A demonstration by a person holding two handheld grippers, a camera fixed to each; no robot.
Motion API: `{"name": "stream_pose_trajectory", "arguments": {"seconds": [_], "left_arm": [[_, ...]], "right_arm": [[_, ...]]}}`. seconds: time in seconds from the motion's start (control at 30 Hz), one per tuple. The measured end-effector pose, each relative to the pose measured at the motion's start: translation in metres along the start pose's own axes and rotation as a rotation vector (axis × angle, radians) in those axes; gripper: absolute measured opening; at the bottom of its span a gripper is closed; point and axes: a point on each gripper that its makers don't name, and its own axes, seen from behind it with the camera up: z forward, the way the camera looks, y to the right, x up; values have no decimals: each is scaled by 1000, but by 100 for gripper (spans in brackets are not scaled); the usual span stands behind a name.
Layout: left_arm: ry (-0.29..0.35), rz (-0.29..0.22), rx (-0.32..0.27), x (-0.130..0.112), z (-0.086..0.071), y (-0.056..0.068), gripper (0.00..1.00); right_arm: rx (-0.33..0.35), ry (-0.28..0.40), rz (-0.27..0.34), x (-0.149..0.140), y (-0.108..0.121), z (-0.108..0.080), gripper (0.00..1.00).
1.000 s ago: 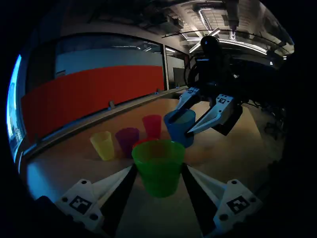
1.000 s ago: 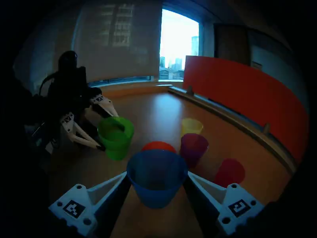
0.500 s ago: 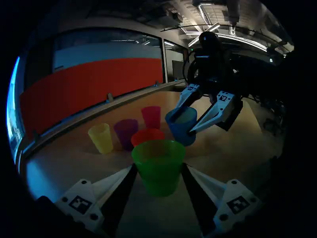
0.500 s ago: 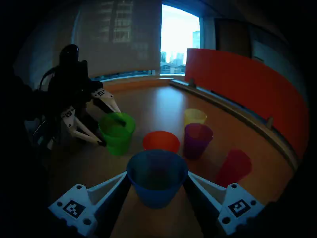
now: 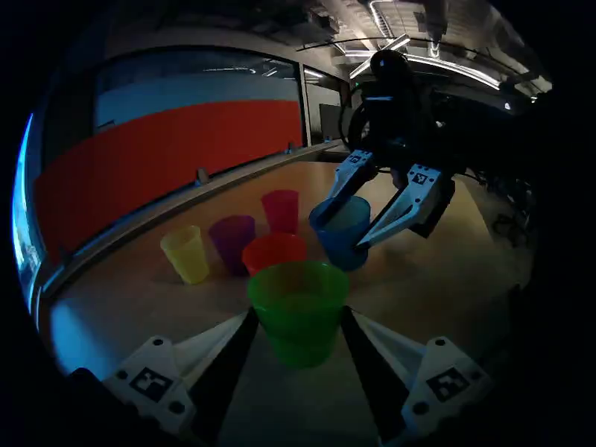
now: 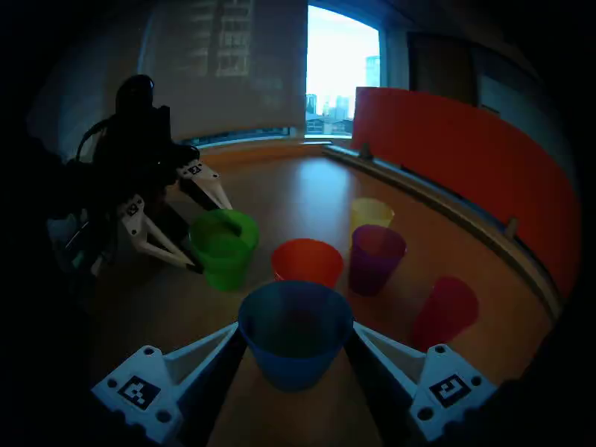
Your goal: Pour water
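Spanning both views, wooden surface (image 5: 447,276) carries cups. Left hand-held gripper (image 5: 298,328) clamps green cup (image 5: 299,305) by both sides, upright. Right hand-held gripper (image 6: 296,339) grips blue cup (image 6: 296,328) same way, long axis vertical. From left hand-held gripper, blue cup lies ahead, slightly right, near but apart. Orange cup (image 6: 307,261) stands between them; purple cup (image 6: 376,257), yellow cup (image 6: 371,212), pink cup (image 6: 445,311) off to one side. Likely next: bring rims together, tip one. Water level too dim to tell.
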Motion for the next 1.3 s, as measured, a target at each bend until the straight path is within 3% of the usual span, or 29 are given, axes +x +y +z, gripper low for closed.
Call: {"name": "stream_pose_trajectory", "arguments": {"seconds": [1.3], "left_arm": [[-67,42,-15,-12,2,-4,80]], "right_arm": [[3,-44,-5,-20,3,4,90]]}}
